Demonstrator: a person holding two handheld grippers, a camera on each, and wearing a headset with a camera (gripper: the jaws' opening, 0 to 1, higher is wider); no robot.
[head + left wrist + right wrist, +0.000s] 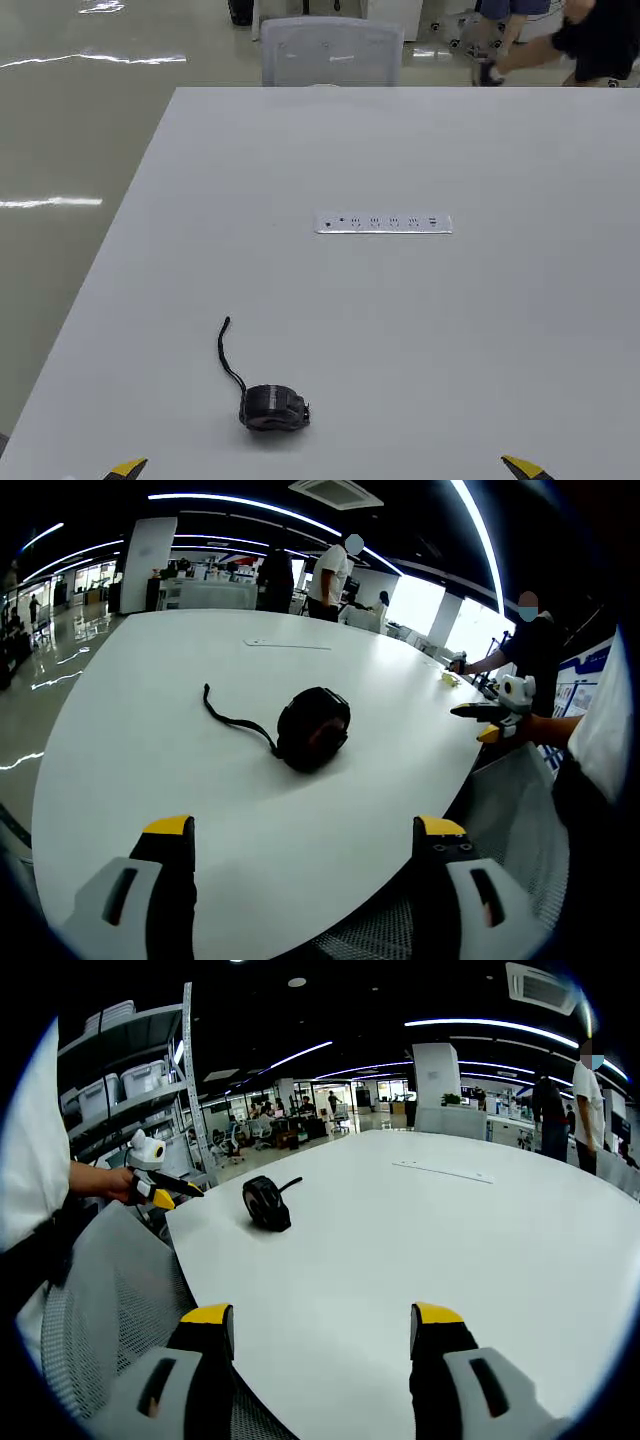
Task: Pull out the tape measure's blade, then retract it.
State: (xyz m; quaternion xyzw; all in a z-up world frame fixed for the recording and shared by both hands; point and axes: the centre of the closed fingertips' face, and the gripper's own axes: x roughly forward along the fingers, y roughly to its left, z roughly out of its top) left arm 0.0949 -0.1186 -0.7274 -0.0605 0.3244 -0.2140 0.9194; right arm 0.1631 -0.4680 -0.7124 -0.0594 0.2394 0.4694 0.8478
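The tape measure (273, 408) sits on the white worktop (400, 320) close to its near edge, left of the middle in the head view. It is a compact black case, and a thin black wrist strap (229, 352) trails away from it toward the far side.

The case looks hard-shelled and probably dense for its size, so it should stay put under a light touch but slide on the smooth top if only the blade is pulled. The strap is limp cord and no place to hold. The better grip is across the flat sides of the case with one tool, while the other pinches the small end hook of the blade. A small nub on the case's right side in the head view may be that hook, though it is too small to be sure. The blade will be thin, springy steel that snaps back, so it needs a guided return.

The left tool (304, 830) is nearer the case, with its jaws spread wide and nothing between them. The right tool (322, 1315) is well off to the side, equally wide open and empty. A power strip (383, 223) lies flat further up the worktop.
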